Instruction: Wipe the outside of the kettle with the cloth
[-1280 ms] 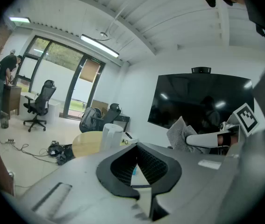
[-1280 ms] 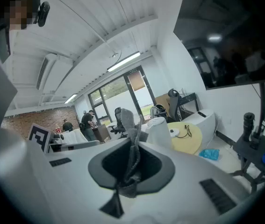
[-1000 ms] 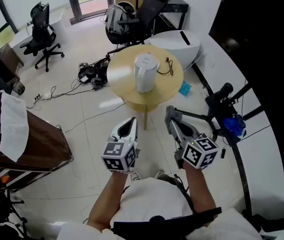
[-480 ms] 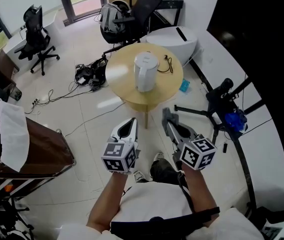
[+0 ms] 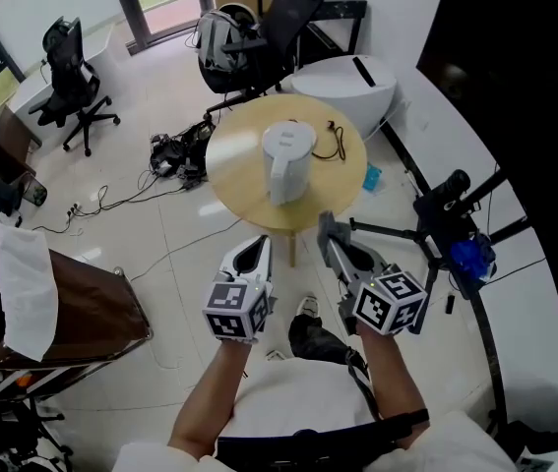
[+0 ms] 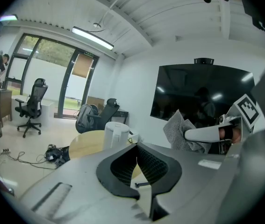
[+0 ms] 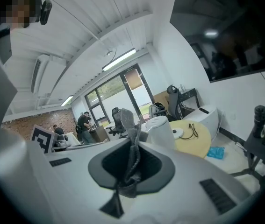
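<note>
1. The right gripper [image 5: 336, 242] is clenched on the cloth [image 7: 131, 141]. A grey fold of it is pinched between the jaws and stands up above them.
2. The left gripper [image 5: 257, 249] is closed tight, and nothing is held between its jaws.
3. The kettle [image 5: 286, 160], white and lidded, stands upright near the middle of the round wooden table [image 5: 234, 155].
4. The kettle lies on the far side of both grippers and well apart from them. It sits roughly on the line that runs between the two, and both grippers are pointed towards it.
5. The right gripper's tip is seen slightly farther forward and closer to the table's near edge. The cloth-bearing side is therefore judged marginally the nearer.
6. The kettle's long axis is vertical, so contact is expected on its side wall. The cloth would have to be carried forward past the near table edge to the kettle's near right flank, with the empty left gripper free to steady the body.
</note>
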A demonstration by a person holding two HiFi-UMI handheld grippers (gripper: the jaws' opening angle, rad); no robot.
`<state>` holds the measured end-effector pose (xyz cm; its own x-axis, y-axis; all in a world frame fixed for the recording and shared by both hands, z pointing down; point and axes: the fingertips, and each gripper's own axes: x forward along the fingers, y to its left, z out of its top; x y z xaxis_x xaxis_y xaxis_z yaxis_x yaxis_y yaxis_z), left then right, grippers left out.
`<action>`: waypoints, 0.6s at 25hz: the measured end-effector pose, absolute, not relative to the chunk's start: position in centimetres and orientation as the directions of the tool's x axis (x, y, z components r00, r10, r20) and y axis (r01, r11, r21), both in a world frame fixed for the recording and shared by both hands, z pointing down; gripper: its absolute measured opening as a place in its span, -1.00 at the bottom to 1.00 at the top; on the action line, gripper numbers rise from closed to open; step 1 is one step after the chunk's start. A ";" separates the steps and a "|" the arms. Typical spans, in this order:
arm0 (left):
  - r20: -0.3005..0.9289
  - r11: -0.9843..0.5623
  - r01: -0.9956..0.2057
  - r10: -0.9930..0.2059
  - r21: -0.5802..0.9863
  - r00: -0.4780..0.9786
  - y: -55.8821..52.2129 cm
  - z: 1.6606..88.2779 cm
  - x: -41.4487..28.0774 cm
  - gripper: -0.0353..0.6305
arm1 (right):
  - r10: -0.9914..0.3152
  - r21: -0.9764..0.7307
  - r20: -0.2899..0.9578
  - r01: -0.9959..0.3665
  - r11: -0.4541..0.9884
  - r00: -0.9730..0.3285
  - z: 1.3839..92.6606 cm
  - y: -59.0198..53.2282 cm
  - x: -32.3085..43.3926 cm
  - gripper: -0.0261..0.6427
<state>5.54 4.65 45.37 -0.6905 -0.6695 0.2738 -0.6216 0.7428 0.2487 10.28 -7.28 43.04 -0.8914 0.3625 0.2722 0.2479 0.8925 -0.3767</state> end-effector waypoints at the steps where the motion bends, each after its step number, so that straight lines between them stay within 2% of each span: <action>1: 0.280 0.749 -0.618 -0.663 0.240 -0.695 4.2 45.6 4.7 -0.89 | 0.365 -0.375 0.272 0.251 0.892 -0.890 43.1 -7.7 9.4 -0.83; 4: 0.303 0.774 -0.599 -0.632 0.203 -0.713 3.0 46.5 1.8 -0.86 | 0.376 -0.373 0.274 0.262 0.890 -0.885 43.5 -9.2 6.7 -0.83; 10: 0.358 0.827 -0.546 -0.555 0.136 -0.751 0.8 49.0 -3.7 -0.37 | 0.430 -0.377 0.268 0.316 0.870 -0.862 44.3 -11.5 1.8 -0.83; 15: 0.381 0.850 -0.516 -0.513 0.103 -0.770 -0.3 50.2 -7.1 -0.23 | 0.468 -0.385 0.277 0.349 0.854 -0.840 45.3 -12.2 -1.0 -0.83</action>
<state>-7.11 -0.34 50.15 -0.7696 -0.5127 0.3806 -0.5159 0.8505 0.1026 -0.99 -12.19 45.33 -0.8395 0.4675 0.2769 0.3488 0.8544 -0.3852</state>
